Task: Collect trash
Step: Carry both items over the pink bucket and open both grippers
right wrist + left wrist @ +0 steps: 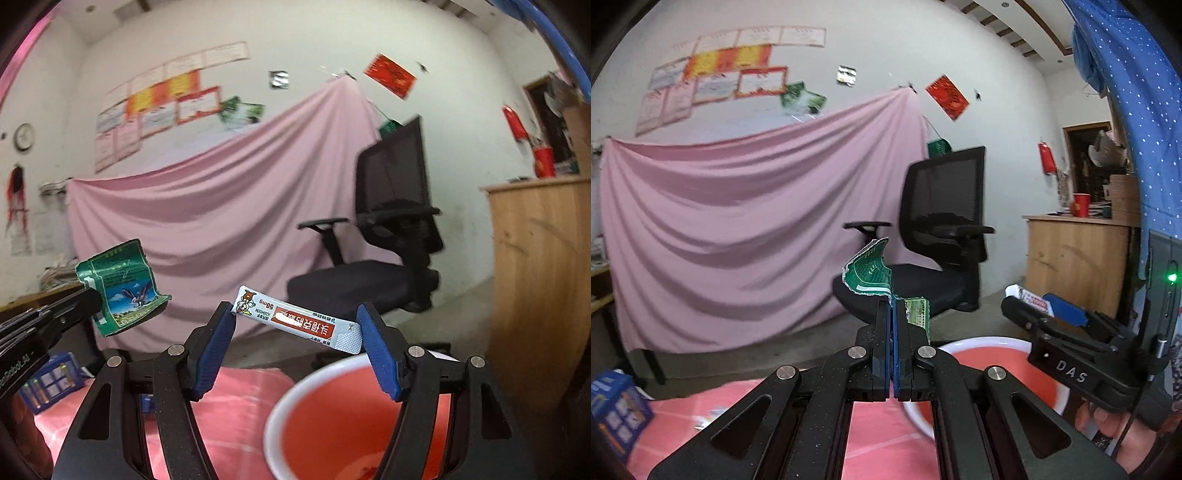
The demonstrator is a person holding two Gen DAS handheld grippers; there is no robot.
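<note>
Legible print: "50mg" on the white-and-red sachet (299, 321); "DAS" on the right gripper's body in the left wrist view. Other print on the sachet and on the green wrapper (870, 272) is too small or upside down to make out.

Left gripper (891, 306): fingers fully closed, pinching the torn green wrapper at its lower edge. Wrapper stands up above the fingertips, curled; its other face shows a bird picture in the right wrist view.

Right gripper (297, 325): fingers about half apart, blue pads (212, 350) pressing on the two ends of the sachet, which spans the gap, slightly tilted. A person's hand (1108, 432) grips its handle.

Both grippers point roughly level, raised above the table (229, 413), which has a pink cover.

Red basin with white rim (273, 413) sits on the table, just below the right gripper; a small dark scrap lies in its bottom, unclear what. Blue box (618, 410) at the table's left edge, holding batteries by the look of it.
</note>
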